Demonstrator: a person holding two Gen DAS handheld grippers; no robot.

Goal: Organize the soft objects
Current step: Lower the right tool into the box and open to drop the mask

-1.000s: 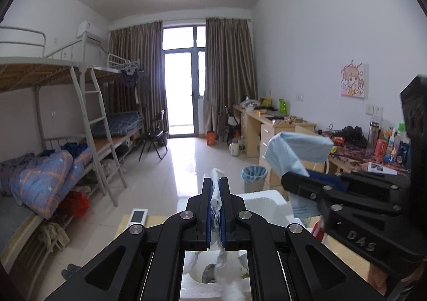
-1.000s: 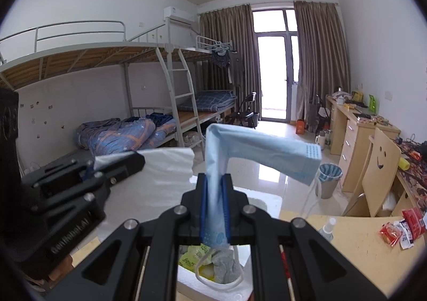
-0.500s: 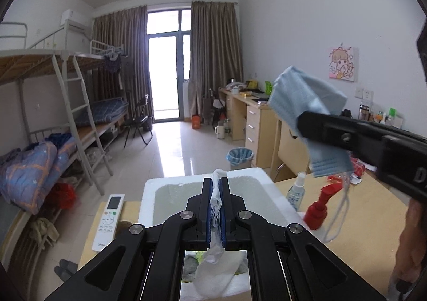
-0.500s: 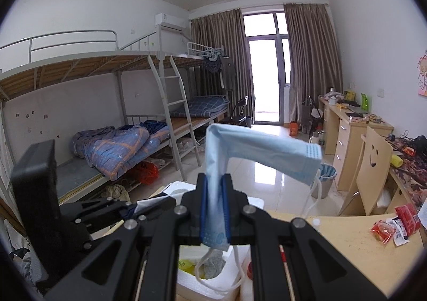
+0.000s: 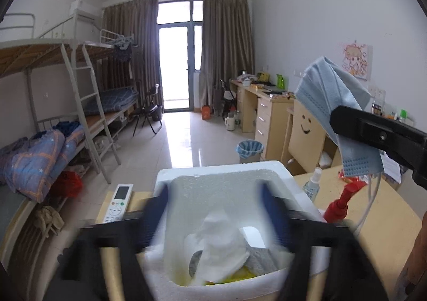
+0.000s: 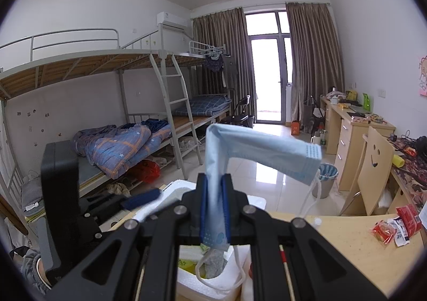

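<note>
Left wrist view: the left gripper (image 5: 213,210) hangs over the white foam box (image 5: 283,170), its blue-padded fingers (image 5: 157,210) blurred and swinging apart, jaws opening. The white cloth (image 5: 221,242) lies released and crumpled inside the box between them, touched by neither pad, its peak pointing up and away from the camera, on top of grey and yellow items. The box sits on a wooden tabletop (image 5: 384,221). Left of the box lies a white remote (image 5: 118,202); right of it stand a clear spray bottle (image 5: 312,183) and a red pump top (image 5: 344,199). The right gripper (image 5: 373,133) reaches in from the right, above the tabletop's right side, with the blue face mask (image 5: 331,103) draped over it.

Right wrist view: the fingers (image 6: 203,205) of the right gripper are clenched on the mask, which rises upright from the pads, then bends so its long axis runs to the right and slightly down; the ear loops dangle toward the box. The left gripper stands to the left over the box's rim. Red snack wrappers (image 6: 397,223) lie on the tabletop at far right.

Room: bunk beds (image 6: 133,119) along the left wall, desks (image 6: 355,125) along the right, open tiled floor (image 5: 186,141) running to the balcony door (image 6: 269,71).
</note>
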